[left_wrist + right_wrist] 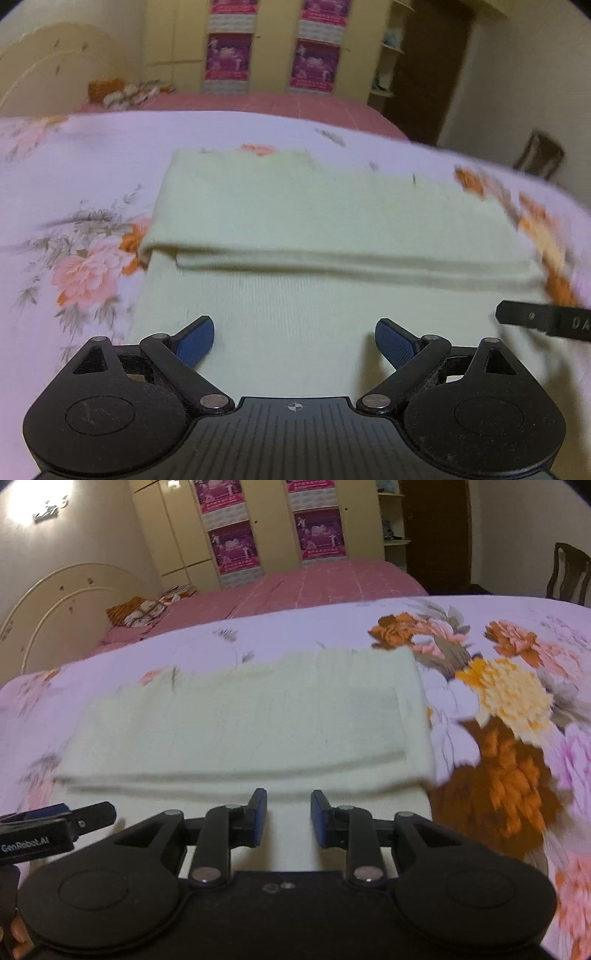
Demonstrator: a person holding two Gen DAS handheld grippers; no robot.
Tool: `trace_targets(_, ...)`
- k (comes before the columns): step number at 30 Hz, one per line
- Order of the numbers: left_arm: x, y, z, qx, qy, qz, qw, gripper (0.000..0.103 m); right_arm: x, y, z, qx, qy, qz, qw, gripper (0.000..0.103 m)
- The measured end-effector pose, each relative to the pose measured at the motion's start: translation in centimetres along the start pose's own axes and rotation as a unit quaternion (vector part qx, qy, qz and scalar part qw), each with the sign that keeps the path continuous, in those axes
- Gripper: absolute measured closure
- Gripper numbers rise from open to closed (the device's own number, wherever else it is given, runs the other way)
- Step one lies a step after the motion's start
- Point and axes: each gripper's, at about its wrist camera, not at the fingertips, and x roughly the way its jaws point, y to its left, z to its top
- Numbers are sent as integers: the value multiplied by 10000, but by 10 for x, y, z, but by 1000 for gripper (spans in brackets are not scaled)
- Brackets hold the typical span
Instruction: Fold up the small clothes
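The left hand-held gripper (294, 341) sits nearest the lens, its two blue-padded fingers (195, 341) spread wide with nothing between them, low over the near part of one pale green garment (314, 221). The right hand-held gripper (284, 818) has its fingers (258, 818) parted by a narrower gap, also holding nothing, above the same cloth's near edge. The garment lies flat on a floral bedspread (517, 701), its far part doubled over into one fold running crosswise. Each view catches the other gripper's tip at its edge, cut off. One pink bed (314, 587) stands behind, before a wardrobe (184, 524) bearing four purple posters (232, 546). Motion blur smears the cloth's edges.
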Motion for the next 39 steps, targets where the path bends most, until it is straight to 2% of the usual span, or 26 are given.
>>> trace_targets(2,-2,-4,-6,286,-84,117,9995,10,1,2,-13,-178,92,-54,9998,76)
trace_targets(8,-17,8,-6,12,112,420,9991,10,-15,-19,-19,-170,58,-395,9991,76)
trace_targets(11,-27,5,-9,-74,194,580,9981,10,-26,-31,-23,-27,44,-328,9994,76)
trace_targets(17,-51,-17,-12,-17,217,539,9983,10,-46,-24,-30,-121,-18,209,9997,73)
trace_targets(22,-64,-30,-27,13,380,442,9983,10,-57,-9,-43,-197,88,441,9988,73)
trace_targets(27,-66,-32,-51,216,455,404,9979,9,-60,-4,-67,-112,281,350,9989,73)
trace_targets(29,-67,-31,-54,307,383,381,9981,5,-60,-2,-76,-180,286,170,9993,73)
trace_targets(33,-78,-23,-60,319,409,322,9981,4,-70,-1,-84,-135,226,-178,9995,73)
trace_targets(39,-104,-16,-74,485,399,193,9978,4,-103,13,-101,27,119,-198,9997,70)
